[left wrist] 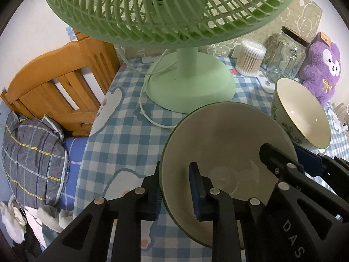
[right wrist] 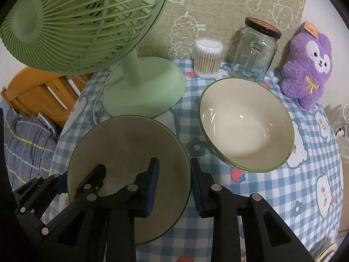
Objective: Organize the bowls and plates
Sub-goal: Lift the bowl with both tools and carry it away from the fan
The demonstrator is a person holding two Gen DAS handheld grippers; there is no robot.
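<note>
Left gripper (left wrist: 177, 193): reaches in low over the table; its jaws straddle the left rim of the near bowl, one blue pad outside the wall and one inside, close on the rim. From the right wrist view it shows at the bowl's left edge (right wrist: 80, 181).
Right gripper (right wrist: 173, 185): set at the same bowl's right rim, one pad inside and one outside, jaws close about the wall; whether the pads press the ceramic I cannot tell. From the left wrist view one of its black fingers lies over the bowl's inside.
Near bowl (right wrist: 122, 144): round, smooth glazed ceramic, pale dull inside, thin dark green rim; held between both grippers over the tablecloth, in front of the fan base.
Second bowl (right wrist: 246, 124): deeper, glossy cream inside, green rim, green pattern outside; sits to the right, apart from the first.
Tablecloth (right wrist: 290, 187): blue-and-white check with cartoon bears.
Fan (right wrist: 72, 21): pale green plastic, ribbed grille, round base.
Behind: cotton swab tub (right wrist: 208, 57), clear glass jar (right wrist: 254, 54) with dark lid, fuzzy purple plush (right wrist: 307, 65).
</note>
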